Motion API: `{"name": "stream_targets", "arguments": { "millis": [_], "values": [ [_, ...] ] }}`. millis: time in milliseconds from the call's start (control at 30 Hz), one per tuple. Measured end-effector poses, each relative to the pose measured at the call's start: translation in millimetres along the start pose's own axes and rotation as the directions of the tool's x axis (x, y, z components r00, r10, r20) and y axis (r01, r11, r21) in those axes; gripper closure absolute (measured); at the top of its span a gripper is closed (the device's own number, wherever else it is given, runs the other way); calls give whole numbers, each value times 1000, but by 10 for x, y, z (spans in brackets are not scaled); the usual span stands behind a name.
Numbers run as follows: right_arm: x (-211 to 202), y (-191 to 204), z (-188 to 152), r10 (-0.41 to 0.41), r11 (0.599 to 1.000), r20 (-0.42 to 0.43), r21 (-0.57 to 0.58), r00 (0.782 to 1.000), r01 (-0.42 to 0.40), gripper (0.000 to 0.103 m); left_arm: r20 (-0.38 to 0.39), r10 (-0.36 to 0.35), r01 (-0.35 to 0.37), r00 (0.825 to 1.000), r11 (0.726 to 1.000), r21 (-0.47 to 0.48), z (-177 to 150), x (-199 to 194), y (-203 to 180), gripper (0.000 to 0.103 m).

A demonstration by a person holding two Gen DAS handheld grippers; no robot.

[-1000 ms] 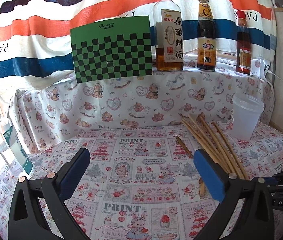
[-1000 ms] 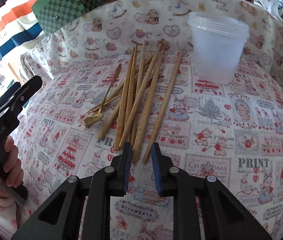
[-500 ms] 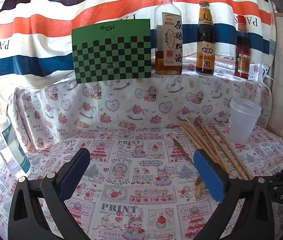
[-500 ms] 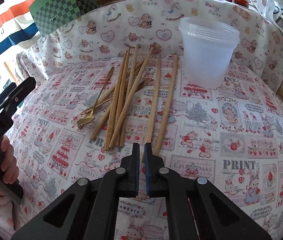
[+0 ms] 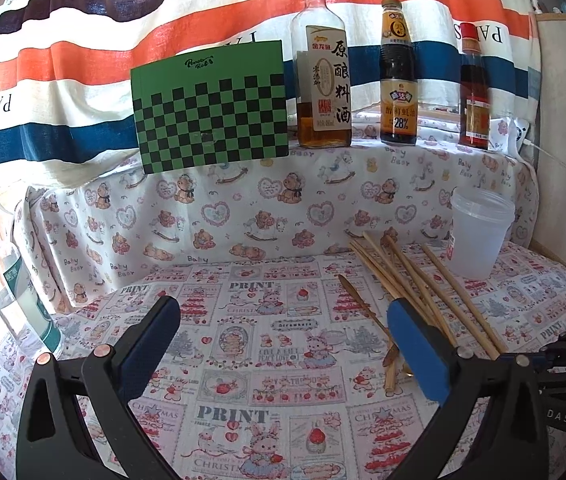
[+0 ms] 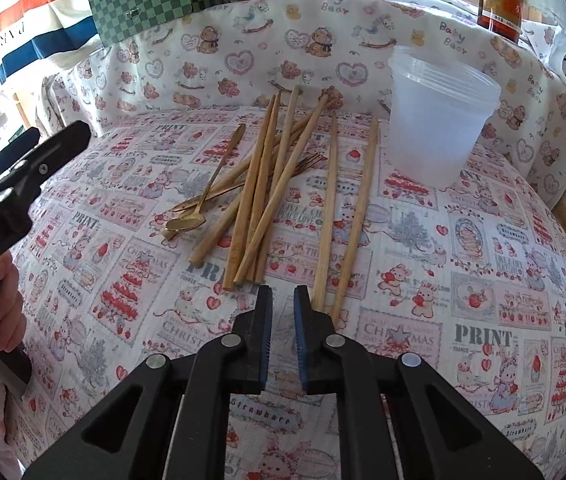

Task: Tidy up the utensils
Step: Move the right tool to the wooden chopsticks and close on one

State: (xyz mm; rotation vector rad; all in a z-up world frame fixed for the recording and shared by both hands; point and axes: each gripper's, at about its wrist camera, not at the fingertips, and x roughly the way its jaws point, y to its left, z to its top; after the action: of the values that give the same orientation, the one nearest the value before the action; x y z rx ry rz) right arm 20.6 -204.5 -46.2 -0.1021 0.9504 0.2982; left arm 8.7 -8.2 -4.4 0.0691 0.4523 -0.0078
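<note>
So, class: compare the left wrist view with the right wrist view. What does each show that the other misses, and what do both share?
Only the left wrist view shows the spray bottle at the far left and the full height of the three sauce bottles on the ledge, such as the cooking wine bottle.

Only the right wrist view shows the gold spoon's bowl, the gold fork and the person's left hand.

Both show the wooden chopsticks, the translucent plastic cup and the green checkerboard.

Eight chopsticks (image 6: 325, 216), one spoon (image 6: 203, 204), one fork (image 6: 307, 162), one cup (image 6: 439, 116), three bottles (image 5: 398, 76), one spray bottle (image 5: 11, 276), one checkered board (image 5: 211, 112).
</note>
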Motion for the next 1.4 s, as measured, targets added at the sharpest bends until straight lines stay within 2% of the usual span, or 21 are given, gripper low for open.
{"name": "stream_targets", "arguments": {
  "millis": [33, 100, 267, 333, 433, 567, 700, 733, 800, 833, 933, 1033, 1200, 1300, 1400],
  "values": [
    [-14, -3, 2, -7, 1000, 13, 0, 1000, 7, 82, -7, 6, -7, 1000, 1000, -1, -5, 16, 2, 0],
    [-57, -1, 6, -45, 999, 38, -8, 998, 45, 79, -23, 11, -11, 1000, 1000, -16, -10, 50, 33, 0],
    [21, -19, 12, -72, 997, -10, -1, 997, 72, 80, -32, 19, -21, 999, 998, -55, -9, 71, 108, 0],
    [37, -13, 5, -122, 993, 0, -6, 993, 122, 80, -25, 26, -27, 999, 998, -54, -7, 57, 112, 0],
    [63, -21, -3, -124, 992, -2, -10, 992, 124, 80, -20, 28, -29, 999, 998, -48, -9, 51, 100, 0],
    [113, -49, -10, -175, 985, -7, 1, 985, 175, 80, -68, -2, -2, 998, 998, -56, -30, 131, 100, 0],
    [105, -80, 9, -158, 987, -14, 5, 987, 158, 81, -144, -47, 35, 988, 996, -87, -60, 257, 129, 0],
    [106, -73, 8, -155, 988, -11, 2, 988, 155, 87, -151, -52, 37, 987, 994, -100, -67, 271, 148, 0],
    [97, -69, 13, -155, 988, -8, -5, 988, 155, 88, -163, -60, 39, 985, 991, -124, -74, 295, 182, 0],
    [86, -77, 15, -148, 989, -2, 7, 989, 148, 93, -171, -64, 41, 983, 991, -131, -74, 305, 195, 0],
    [-52, -132, 52, -118, 992, 55, 45, 991, 116, 100, -188, -67, 42, 980, 990, -134, -82, 321, 213, 0],
    [-216, -182, 83, -116, 992, 130, 67, 985, 108, 101, -196, -80, 53, 977, 989, -140, -84, 332, 217, 0],
    [-403, -261, 116, -58, 995, 211, 95, 976, 39, 101, -191, -71, 49, 979, 991, -121, -91, 326, 179, 0],
    [-363, -214, 125, -41, 999, 173, 39, 984, 35, 101, -184, -66, 46, 981, 993, -110, -88, 314, 162, 0],
    [-261, -165, 100, 23, 999, 103, 29, 994, -26, 100, -175, -61, 43, 983, 994, -103, -83, 297, 157, 0]
  ]
}}
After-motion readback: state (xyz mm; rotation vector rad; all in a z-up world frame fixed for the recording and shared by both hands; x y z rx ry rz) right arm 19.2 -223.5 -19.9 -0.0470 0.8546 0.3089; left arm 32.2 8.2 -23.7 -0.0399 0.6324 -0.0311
